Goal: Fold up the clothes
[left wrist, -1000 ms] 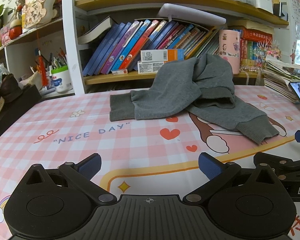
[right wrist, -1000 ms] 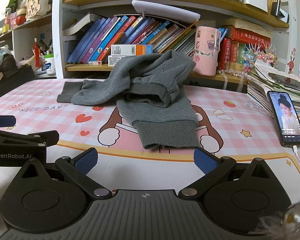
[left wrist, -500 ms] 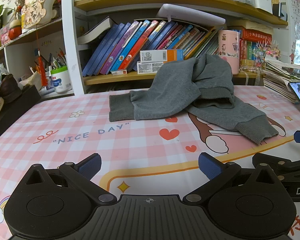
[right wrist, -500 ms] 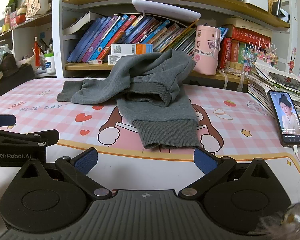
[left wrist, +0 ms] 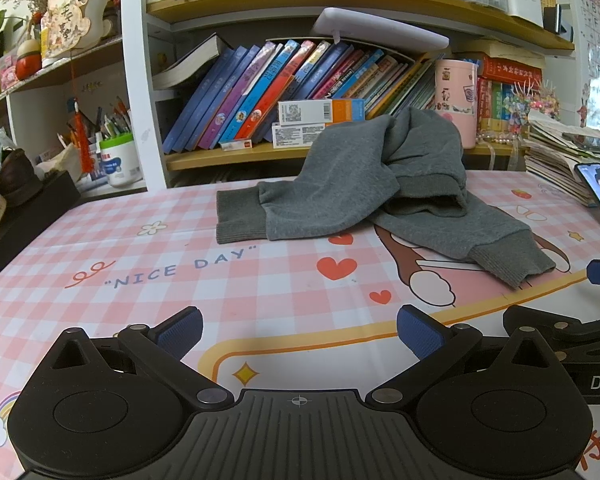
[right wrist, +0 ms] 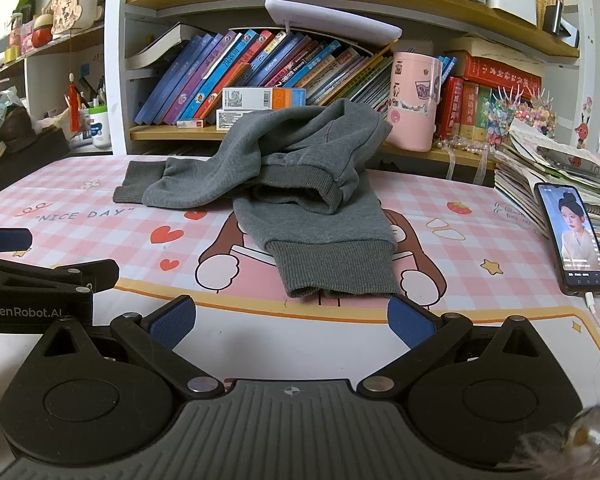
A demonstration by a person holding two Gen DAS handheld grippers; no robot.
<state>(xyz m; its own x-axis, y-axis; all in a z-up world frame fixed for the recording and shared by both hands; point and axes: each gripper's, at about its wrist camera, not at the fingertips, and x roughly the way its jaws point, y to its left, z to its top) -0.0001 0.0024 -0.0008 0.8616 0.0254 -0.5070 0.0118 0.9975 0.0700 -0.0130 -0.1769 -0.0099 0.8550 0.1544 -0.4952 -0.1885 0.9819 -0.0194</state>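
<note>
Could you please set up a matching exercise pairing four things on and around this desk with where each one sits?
Things:
1. crumpled grey sweatshirt
2. black smartphone with a lit screen
3. pink sticker-covered cup
4. white tub with a green lid

Places:
A. on the low shelf behind the garment
B. far left, holding pens
C. middle of the pink checked tablecloth
D. right edge, leaning on stacked papers

Pairs: 1-C, 2-D, 3-A, 4-B
</note>
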